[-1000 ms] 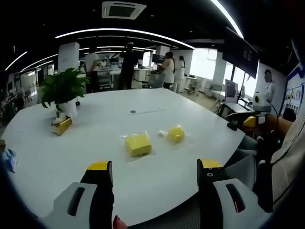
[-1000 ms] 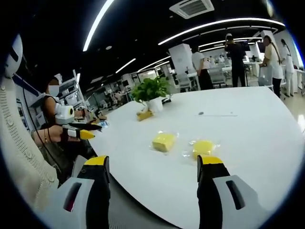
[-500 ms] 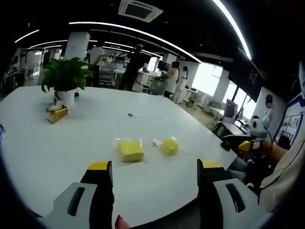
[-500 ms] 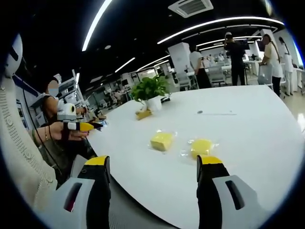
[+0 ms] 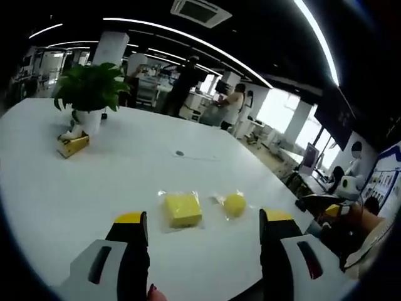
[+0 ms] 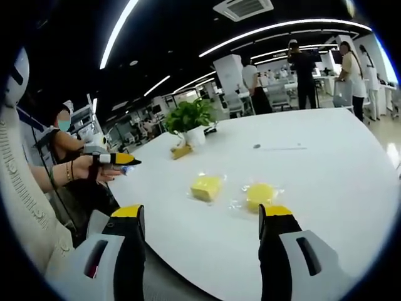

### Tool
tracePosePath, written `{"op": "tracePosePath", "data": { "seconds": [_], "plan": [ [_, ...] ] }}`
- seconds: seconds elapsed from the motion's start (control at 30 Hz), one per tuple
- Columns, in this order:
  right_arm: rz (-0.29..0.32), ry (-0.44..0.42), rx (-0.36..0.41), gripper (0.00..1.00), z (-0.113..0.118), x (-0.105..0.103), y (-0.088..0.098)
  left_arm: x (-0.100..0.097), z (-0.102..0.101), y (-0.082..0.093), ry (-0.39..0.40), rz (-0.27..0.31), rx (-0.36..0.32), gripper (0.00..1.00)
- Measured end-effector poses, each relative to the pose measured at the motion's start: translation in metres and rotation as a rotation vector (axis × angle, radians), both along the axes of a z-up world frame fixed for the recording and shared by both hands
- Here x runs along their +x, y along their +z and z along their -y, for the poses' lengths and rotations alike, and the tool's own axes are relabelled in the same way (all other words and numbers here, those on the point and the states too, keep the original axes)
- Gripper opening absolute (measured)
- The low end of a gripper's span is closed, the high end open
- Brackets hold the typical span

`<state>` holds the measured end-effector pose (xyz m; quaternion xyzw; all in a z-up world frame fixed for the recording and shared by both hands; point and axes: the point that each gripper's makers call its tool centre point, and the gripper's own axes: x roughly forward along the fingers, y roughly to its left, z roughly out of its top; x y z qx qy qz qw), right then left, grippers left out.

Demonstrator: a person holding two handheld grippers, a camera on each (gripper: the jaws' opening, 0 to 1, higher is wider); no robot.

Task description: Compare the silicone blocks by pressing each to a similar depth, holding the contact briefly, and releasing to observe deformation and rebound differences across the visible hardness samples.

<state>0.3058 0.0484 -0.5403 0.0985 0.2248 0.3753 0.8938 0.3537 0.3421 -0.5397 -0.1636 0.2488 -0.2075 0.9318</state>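
Note:
Two yellow silicone blocks lie in clear wrappers on the white table (image 5: 75, 194). The square block (image 5: 183, 210) (image 6: 207, 187) is on the left and the round block (image 5: 235, 204) (image 6: 260, 195) on the right. My left gripper (image 5: 203, 219) is open just short of them, with the square block between its jaw lines. My right gripper (image 6: 202, 213) is open too, near the table's edge, and both blocks lie beyond its fingertips. In the right gripper view a hand holds the left gripper (image 6: 116, 160) at the far left. The right gripper (image 5: 330, 209) appears small at the far right.
A potted plant (image 5: 91, 94) (image 6: 191, 116) stands at the far side of the table (image 6: 326, 163), with a small yellow box (image 5: 73, 145) (image 6: 182, 151) beside it. Several people stand by desks in the background. The table's edge runs under both grippers.
The left gripper has moved in over the table, so the blocks lie nearer its jaws. In the right gripper view, the hand with the left gripper has come forward towards the table.

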Motion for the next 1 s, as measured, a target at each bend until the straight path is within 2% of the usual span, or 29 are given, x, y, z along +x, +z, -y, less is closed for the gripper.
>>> {"op": "tracePosePath", "data": {
  "seconds": [0.2,0.5,0.67,0.73,0.8,1.0],
  "plan": [
    [-0.02,-0.018,-0.009,0.68,0.0,0.01,-0.005,0.028,-0.003,-0.025,-0.008,-0.06,-0.031,0.72],
    [-0.064,-0.063,-0.023,0.67,0.007,0.029,-0.021,0.07,0.011,-0.057,0.004,-0.12,-0.036,0.7],
    [-0.081,-0.073,-0.029,0.67,0.007,0.038,-0.026,0.094,0.018,-0.073,0.002,-0.149,-0.084,0.71],
    [-0.082,-0.078,-0.032,0.67,0.006,0.042,-0.027,0.105,0.018,-0.075,0.037,-0.157,-0.15,0.71],
    [-0.087,-0.078,-0.026,0.67,0.006,0.046,-0.028,0.113,0.017,-0.077,0.051,-0.154,-0.186,0.72],
    [-0.12,-0.077,-0.043,0.67,0.006,0.055,-0.038,0.131,0.018,-0.108,0.033,-0.179,-0.172,0.72]
  ]
}}
